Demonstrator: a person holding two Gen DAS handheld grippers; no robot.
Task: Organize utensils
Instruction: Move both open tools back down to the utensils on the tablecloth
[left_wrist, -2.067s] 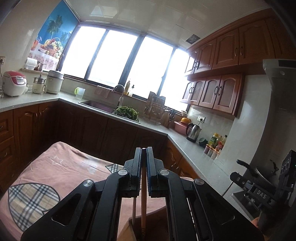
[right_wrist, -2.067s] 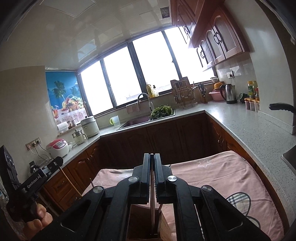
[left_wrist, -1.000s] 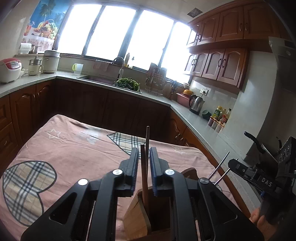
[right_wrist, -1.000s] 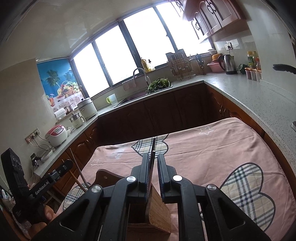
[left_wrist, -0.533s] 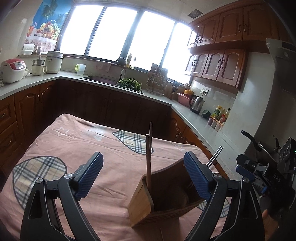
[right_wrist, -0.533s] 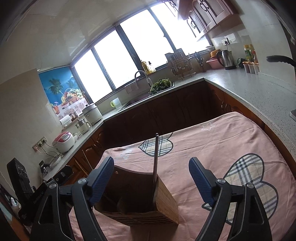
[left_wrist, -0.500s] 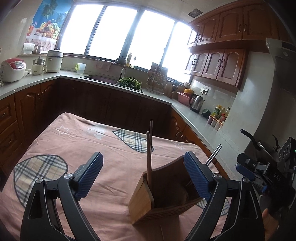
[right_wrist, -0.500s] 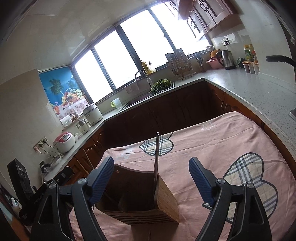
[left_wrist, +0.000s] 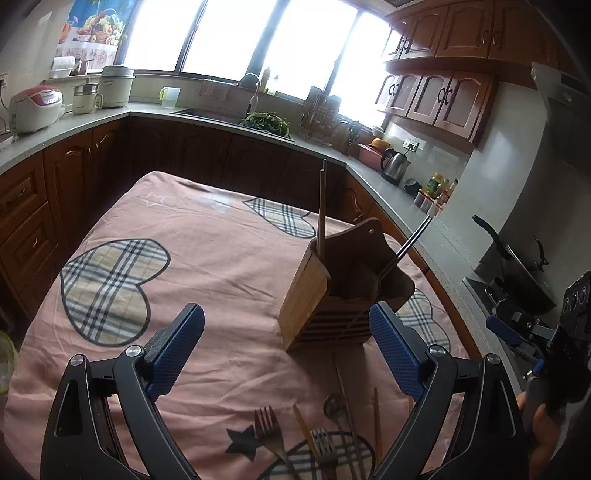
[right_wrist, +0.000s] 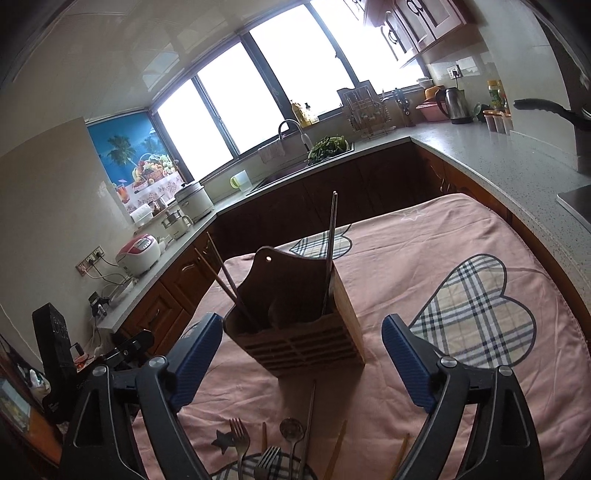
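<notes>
Standing just ahead of both tools, wooden utensil holder (left_wrist: 343, 291) sits on the pink cloth-covered worktop (left_wrist: 207, 251): boxy bamboo body, slatted front, dark curved back panel with a hang hole. Left tool (left_wrist: 286, 349) has its jaws wide apart, nothing between the blue ribbed pads; the holder is ahead and slightly right of its centre line. Right tool (right_wrist: 301, 354) is also spread, jaws opening, nothing gripped; the holder sits ahead between its fingers, nearer the left one. Dark chopsticks (left_wrist: 322, 206) stand near-upright in the holder corner closest to the left tool's centre; another pair (left_wrist: 406, 247) leans out the far side. Loose cutlery lies on the cloth under and between the tool fingers: metal forks (left_wrist: 267, 428), a metal spoon (left_wrist: 334, 404), thin wooden chopsticks (left_wrist: 376, 417). Cloth is wrinkled, printed with plaid hearts and small stars. Left view alone shows a dark pan (left_wrist: 517, 266) on the stove at its right and the person's hand (left_wrist: 537, 421) on the other tool's grip. Right view alone shows a wall socket with cables (right_wrist: 92, 260) beside the pink rice cooker (right_wrist: 138, 253) at its left.
</notes>
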